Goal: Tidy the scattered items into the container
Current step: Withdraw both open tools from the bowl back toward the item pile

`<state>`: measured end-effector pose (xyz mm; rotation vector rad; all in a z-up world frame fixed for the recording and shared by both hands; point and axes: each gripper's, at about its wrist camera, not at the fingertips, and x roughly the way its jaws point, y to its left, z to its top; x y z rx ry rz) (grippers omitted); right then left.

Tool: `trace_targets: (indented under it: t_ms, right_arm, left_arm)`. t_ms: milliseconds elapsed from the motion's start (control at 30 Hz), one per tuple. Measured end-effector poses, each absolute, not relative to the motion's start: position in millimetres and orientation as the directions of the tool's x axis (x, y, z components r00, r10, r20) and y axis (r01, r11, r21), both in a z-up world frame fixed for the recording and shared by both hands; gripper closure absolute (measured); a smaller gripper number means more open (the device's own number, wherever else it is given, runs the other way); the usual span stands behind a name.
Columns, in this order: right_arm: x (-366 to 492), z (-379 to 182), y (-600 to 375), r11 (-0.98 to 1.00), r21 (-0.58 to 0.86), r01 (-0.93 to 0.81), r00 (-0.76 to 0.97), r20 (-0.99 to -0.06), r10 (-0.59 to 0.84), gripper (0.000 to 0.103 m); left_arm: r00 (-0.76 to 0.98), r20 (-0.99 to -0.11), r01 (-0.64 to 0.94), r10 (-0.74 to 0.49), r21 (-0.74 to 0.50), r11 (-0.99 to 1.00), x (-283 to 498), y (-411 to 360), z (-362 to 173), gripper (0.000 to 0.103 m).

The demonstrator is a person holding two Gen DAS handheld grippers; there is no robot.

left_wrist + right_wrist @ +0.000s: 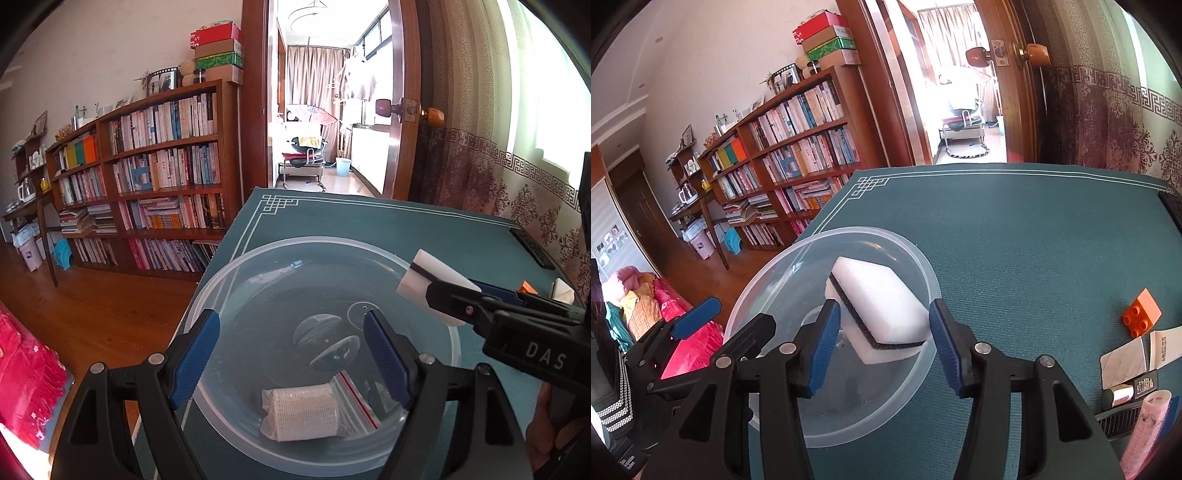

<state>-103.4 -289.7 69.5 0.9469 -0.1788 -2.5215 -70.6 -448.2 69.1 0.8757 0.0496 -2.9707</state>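
A clear plastic bowl [229,280] stands on the teal table mat [1015,236]. Lying in it are a white bandage roll [301,411], a zip bag [356,397] and two clear suction cups [321,326]. My left gripper [291,354] hovers open over the bowl, nothing between its fingers; in the right wrist view it shows at the bowl's left rim [742,314]. My right gripper [884,347] is shut on a white sponge [879,310] with a black layer, held in the air above the bowl's right rim. The left wrist view shows that sponge [424,277] sticking out of the right gripper [443,295].
To the right of the bowl lie an orange brick [1141,314], white packets [1124,363], a small tube [1130,391], a pink roll [1145,428] and a black comb [1115,421]. A black remote [532,247] lies at the mat's right edge. The table's left edge drops to wood floor.
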Motion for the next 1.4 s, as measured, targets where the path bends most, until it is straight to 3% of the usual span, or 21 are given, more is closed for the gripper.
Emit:
trace_targets:
  t_ms: [833,1400]
  right_arm:
    - [-91.6,63.8,-284.6,-0.900,0.277,0.336,-0.664,-0.609,-0.435,0.044]
    - [-54.6,51.4,-255.9,-0.935,0.169,0.311,-0.702,-0.623,-0.345,0.044]
  left_arm:
    - [-0.837,-0.538,0.107,-0.099,0.018,-0.994,-68.8,-451.4,68.4,0.019]
    - [-0.829,-0.553,0.069,-0.082,0.043,-0.997,-64.6,-433.0,64.7,0.019]
